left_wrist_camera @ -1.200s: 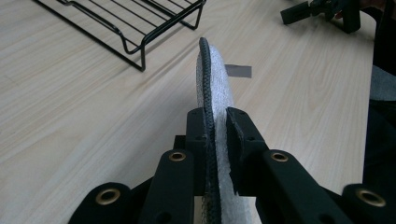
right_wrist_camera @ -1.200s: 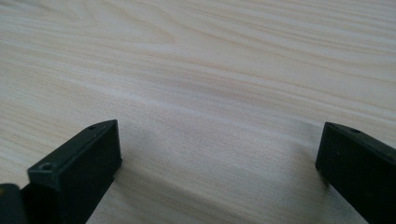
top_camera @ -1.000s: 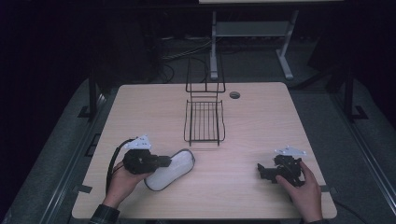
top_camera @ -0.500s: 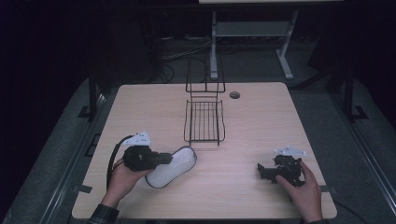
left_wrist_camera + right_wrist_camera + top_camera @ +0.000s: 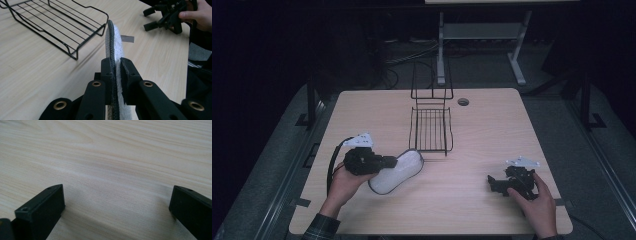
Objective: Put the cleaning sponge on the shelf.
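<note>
Dark surroundings frame a pale wooden bench [image 5: 472, 200], with metal stand legs and cables on the floor beyond it. A black wire rack [image 5: 430, 129] stands near the middle of the bench, its open tray facing the person.

Left of the rack's near edge, the left tool [image 5: 388, 161] is clamped on a white insole [image 5: 399, 170] with a dark rim. In the left gripper view the jaws pinch the insole [image 5: 115, 47] on edge, so it stands upright between them, its far end pointing past the rack's corner [image 5: 75, 53]. From above, the free end seems to rest on or just over the wood, close to the rack but apart from it.

The work in hand looks like carrying the insole to the rack. To do that well, the grip should stay firm near the heel end, since a thin floppy piece can sag or twist; lifting it clear of the front wire before moving forward would avoid snagging.

The left hand [image 5: 343, 182] reaches in from the near edge, forearm angled toward the rack and tool roughly level. The right hand [image 5: 532, 202] rests near the bench's right side, its tool [image 5: 493, 184] low over the wood with jaws wide apart and nothing between them.
</note>
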The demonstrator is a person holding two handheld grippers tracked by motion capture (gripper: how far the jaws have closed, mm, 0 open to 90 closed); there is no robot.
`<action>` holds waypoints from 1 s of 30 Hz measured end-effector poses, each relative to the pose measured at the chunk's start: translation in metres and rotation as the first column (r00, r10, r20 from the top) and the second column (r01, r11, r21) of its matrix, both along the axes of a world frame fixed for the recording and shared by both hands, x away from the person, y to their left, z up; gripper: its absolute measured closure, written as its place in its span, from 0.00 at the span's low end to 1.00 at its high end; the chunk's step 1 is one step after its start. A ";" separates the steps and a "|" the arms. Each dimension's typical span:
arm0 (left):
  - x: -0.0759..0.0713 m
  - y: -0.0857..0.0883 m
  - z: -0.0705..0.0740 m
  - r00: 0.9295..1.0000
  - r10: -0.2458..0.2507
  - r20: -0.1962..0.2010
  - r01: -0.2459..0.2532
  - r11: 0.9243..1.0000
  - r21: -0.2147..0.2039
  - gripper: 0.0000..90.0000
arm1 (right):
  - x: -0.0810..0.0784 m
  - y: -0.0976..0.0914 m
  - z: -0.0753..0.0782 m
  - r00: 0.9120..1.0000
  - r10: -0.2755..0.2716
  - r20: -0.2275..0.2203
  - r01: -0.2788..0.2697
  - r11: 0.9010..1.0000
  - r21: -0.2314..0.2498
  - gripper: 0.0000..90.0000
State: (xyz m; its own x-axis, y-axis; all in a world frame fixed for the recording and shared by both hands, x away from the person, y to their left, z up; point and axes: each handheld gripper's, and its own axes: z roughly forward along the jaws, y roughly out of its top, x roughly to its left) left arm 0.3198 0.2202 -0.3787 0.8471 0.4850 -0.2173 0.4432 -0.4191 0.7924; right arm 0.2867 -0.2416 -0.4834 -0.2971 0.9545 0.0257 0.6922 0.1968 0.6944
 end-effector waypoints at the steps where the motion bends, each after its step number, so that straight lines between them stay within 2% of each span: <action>1: 0.002 0.000 0.001 1.000 -0.001 0.003 0.001 1.000 -0.001 0.90 | 0.000 0.000 0.000 1.000 0.000 0.000 0.000 1.000 0.000 0.00; 11: 0.016 -0.001 0.011 1.000 0.015 0.027 -0.015 1.000 -0.003 0.90 | 0.000 0.000 0.000 1.000 -0.001 0.000 0.001 1.000 0.001 0.00; 17: 0.024 0.000 0.012 0.999 0.031 0.025 -0.031 0.999 -0.012 0.90 | 0.000 0.000 0.000 1.000 0.000 0.000 0.000 1.000 0.001 0.00; 24: 0.035 -0.002 0.013 0.999 0.040 0.021 -0.040 0.999 -0.002 0.90 | 0.000 0.000 0.000 1.000 -0.001 0.000 0.001 1.000 0.002 0.00; 30: 0.046 -0.002 0.016 0.998 0.052 0.018 -0.052 0.998 -0.020 0.90 | 0.000 0.000 0.000 1.000 0.000 0.000 0.000 1.000 0.001 0.00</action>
State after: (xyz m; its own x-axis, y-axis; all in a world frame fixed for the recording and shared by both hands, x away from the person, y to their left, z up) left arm 0.3661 0.2185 -0.3627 0.8248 0.5245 -0.2113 0.4491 -0.3806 0.8084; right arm 0.2866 -0.2416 -0.4833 -0.2974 0.9544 0.0264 0.6923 0.1965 0.6944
